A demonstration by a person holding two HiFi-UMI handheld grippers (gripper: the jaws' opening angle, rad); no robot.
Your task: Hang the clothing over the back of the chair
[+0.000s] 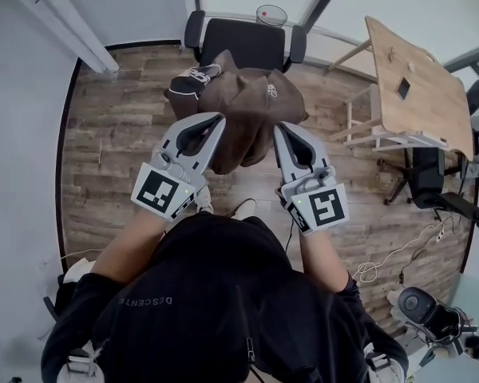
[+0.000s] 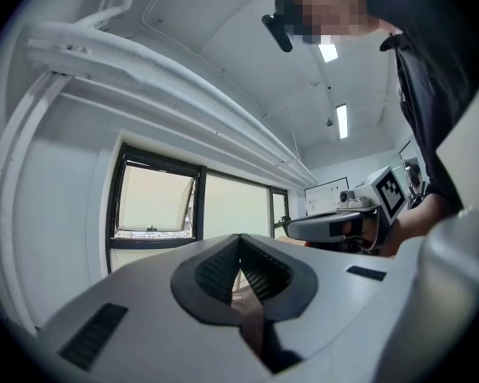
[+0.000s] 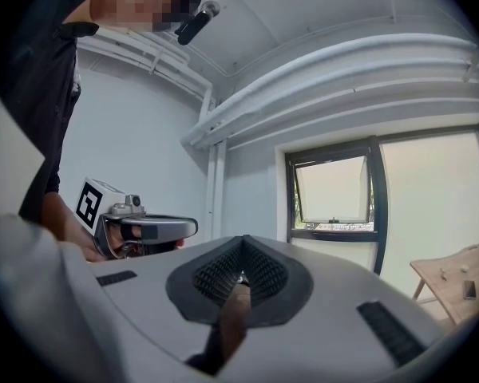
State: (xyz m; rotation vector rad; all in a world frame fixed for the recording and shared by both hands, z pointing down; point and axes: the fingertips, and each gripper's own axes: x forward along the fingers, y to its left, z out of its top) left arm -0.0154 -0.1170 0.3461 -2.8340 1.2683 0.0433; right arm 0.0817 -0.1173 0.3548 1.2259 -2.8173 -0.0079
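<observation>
A brown garment (image 1: pixel 247 106) hangs bunched between my two grippers, held up level in front of me. My left gripper (image 1: pixel 216 120) is shut on its left part and my right gripper (image 1: pixel 279 128) is shut on its right part. Just beyond the cloth stands the black office chair (image 1: pixel 243 42), its back facing me. In the left gripper view the left gripper (image 2: pixel 239 239) pinches a fold of brown cloth (image 2: pixel 253 313). In the right gripper view the right gripper (image 3: pixel 241 244) clamps a strip of brown cloth (image 3: pixel 233 306). Most of the chair seat is hidden behind the garment.
A light wooden table (image 1: pixel 415 86) stands at the right with another dark chair (image 1: pixel 431 182) beside it. White cables (image 1: pixel 399 254) trail over the plank floor (image 1: pixel 104 134). A white beam (image 1: pixel 56 18) slants at the far left. Windows (image 3: pixel 335 194) line the wall behind the chair.
</observation>
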